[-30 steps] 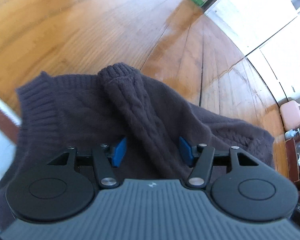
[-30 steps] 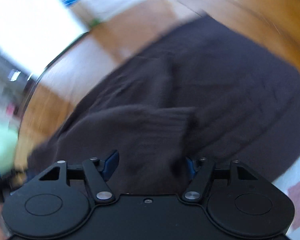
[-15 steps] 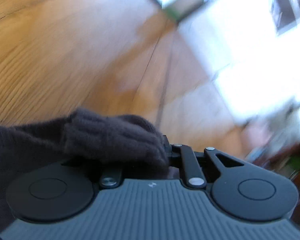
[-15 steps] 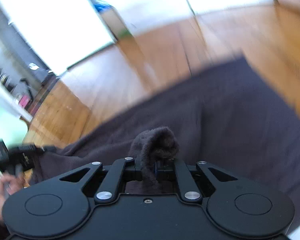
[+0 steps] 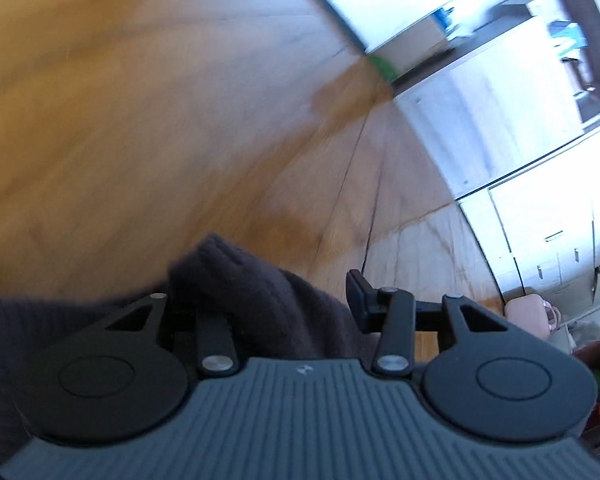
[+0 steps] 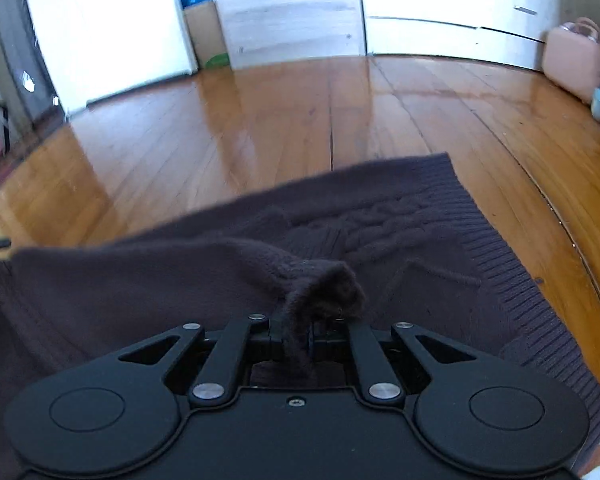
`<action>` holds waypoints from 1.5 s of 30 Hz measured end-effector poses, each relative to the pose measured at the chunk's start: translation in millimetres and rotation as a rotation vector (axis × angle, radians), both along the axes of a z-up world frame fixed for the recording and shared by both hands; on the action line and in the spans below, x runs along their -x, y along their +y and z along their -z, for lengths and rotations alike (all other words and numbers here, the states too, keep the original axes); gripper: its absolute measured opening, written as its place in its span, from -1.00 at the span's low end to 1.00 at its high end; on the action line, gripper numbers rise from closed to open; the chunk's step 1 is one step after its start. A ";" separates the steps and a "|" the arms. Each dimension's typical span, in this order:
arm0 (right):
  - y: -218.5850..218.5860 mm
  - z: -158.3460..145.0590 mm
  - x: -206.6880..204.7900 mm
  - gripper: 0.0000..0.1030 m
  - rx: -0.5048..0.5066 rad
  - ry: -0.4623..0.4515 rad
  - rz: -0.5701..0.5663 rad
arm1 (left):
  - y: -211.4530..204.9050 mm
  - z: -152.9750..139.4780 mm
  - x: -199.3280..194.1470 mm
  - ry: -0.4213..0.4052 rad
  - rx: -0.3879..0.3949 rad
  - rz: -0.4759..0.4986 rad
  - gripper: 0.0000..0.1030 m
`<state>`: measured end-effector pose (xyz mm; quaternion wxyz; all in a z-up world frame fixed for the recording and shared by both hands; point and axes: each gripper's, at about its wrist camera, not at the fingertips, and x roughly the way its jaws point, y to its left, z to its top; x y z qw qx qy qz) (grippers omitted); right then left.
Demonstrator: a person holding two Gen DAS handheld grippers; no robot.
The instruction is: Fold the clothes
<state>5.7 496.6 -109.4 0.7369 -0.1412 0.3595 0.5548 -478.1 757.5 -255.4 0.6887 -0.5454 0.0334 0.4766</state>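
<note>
Right wrist view: my right claw (image 6: 306, 330) is clamped on a sleeve cuff (image 6: 324, 286) of the dark sweater (image 6: 400, 232), spread on the wooden floor (image 6: 260, 128). Left claw (image 5: 272, 300) is apart, knit bunched between its fingers.

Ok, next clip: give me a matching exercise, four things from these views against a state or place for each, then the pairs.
Things:
1. right gripper
2. left gripper
3. sweater hem
4. pink case

States or places:
A. ribbed edge lying flat on the wood floor
B. standing by the white drawers
C. jaws apart, knit bunched between them
D. jaws pinched on a fold of knit

Pairs: 1-D, 2-C, 3-A, 4-B
</note>
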 end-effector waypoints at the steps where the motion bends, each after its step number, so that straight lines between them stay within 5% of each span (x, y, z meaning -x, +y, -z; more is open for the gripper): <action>1: -2.5 -5.3 0.3 -0.80 -0.019 0.009 -0.001 | -1.1 -3.4 3.4 0.008 -0.013 0.000 -0.17; 3: -0.7 -6.5 3.5 -0.79 0.002 -0.016 -0.006 | -2.7 -10.4 10.1 0.079 0.000 -0.011 -0.16; 7: 13.7 22.3 17.9 -0.41 0.169 -0.193 -0.018 | -5.9 -24.3 23.3 0.220 0.028 -0.034 -0.16; 10: 4.9 20.3 27.7 -0.33 0.139 -0.267 -0.026 | -8.3 -34.7 33.1 0.326 0.048 -0.051 0.12; 13: -4.7 9.5 36.5 0.08 0.119 -0.399 0.078 | -23.9 -45.1 44.2 0.437 0.038 -0.036 0.24; 16: -16.8 -0.4 46.3 0.09 0.060 -0.502 0.173 | -28.5 -51.0 49.8 0.418 0.085 -0.012 0.24; 19: -22.9 -9.2 55.7 0.09 -0.010 -0.442 0.104 | -41.4 -54.5 62.0 0.304 0.126 -0.032 0.24; 24: -8.6 -9.2 95.1 0.12 -0.005 -0.350 -0.164 | -74.3 -71.0 54.4 0.466 0.094 0.031 0.25; 26: -3.7 -4.8 111.8 0.01 0.052 -0.367 -0.109 | -94.0 -73.8 55.3 0.550 0.124 0.030 0.25; 28: -4.6 -4.1 127.9 0.07 0.090 -0.380 -0.003 | -110.8 -73.3 63.6 0.511 0.176 0.017 0.25; 32: -30.1 -24.4 164.3 0.08 -0.033 -0.191 -0.073 | -142.0 -73.4 80.0 0.382 0.245 0.004 0.33; 36: -41.3 -31.0 233.3 0.09 -0.074 -0.298 -0.396 | -180.4 -63.5 90.4 0.333 0.309 -0.046 0.39; 39: -56.8 -40.5 274.7 0.16 -0.118 -0.332 -0.583 | -205.4 -48.4 100.2 0.191 0.348 -0.020 0.39; 45: -83.1 -38.0 310.5 0.18 -0.089 -0.228 -0.816 | -228.1 -19.6 109.1 -0.059 0.388 0.016 0.39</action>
